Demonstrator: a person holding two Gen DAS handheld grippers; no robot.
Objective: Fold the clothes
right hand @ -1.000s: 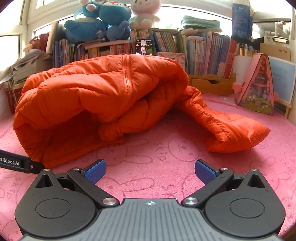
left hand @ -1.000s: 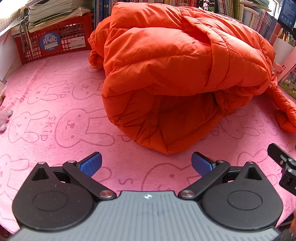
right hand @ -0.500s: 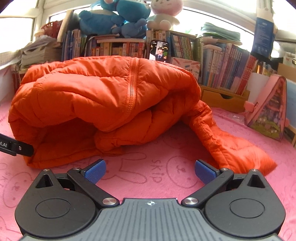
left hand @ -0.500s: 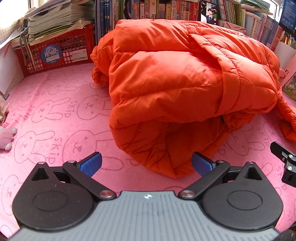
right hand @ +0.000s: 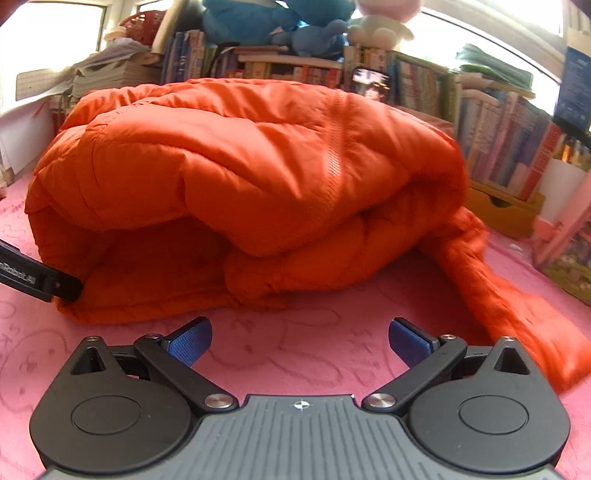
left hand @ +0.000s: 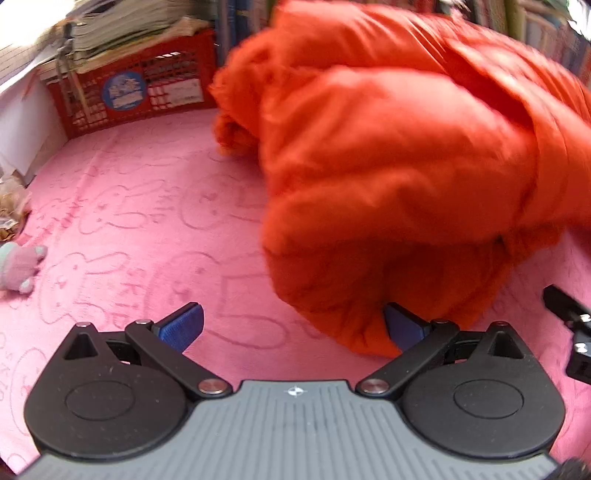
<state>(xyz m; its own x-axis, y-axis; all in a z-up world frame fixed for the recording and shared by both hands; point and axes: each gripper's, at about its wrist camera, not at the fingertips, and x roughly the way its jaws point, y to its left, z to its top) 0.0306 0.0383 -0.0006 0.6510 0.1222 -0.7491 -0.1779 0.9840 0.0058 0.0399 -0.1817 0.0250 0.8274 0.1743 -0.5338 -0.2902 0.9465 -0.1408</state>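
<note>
Two grippers, both spread wide, nothing between the blue pads of either. Left gripper (left hand: 293, 325) low over the pink towel (left hand: 140, 206), its right pad (left hand: 404, 326) just at the near hem of the orange jacket (left hand: 399, 177), touching or a hair short, cannot tell through the blur; left pad (left hand: 183, 326) over bare towel. Right gripper (right hand: 300, 341) likewise low over the towel (right hand: 303, 354), short of the jacket (right hand: 236, 166), not touching it.

Jacket bunched in a puffy heap in the middle of the towel, upper layer rolled over a lower one, zip seam running down the top in the right view. One sleeve (right hand: 517, 306) trailing out to the right across the towel, past the right gripper's right pad (right hand: 408, 345). At the left edge of the right view, the black tip of the left gripper (right hand: 37, 280) against the heap's left end; at the right edge of the left view, a black part of the right gripper (left hand: 569, 317).

Behind the heap: red basket (left hand: 144, 92) stacked with papers at the back left, rows of books (right hand: 498, 144) along the back, blue plush toys (right hand: 266, 22) on top of them. Small pink plush bit (left hand: 18, 264) at the towel's left edge. Left view blurred.
</note>
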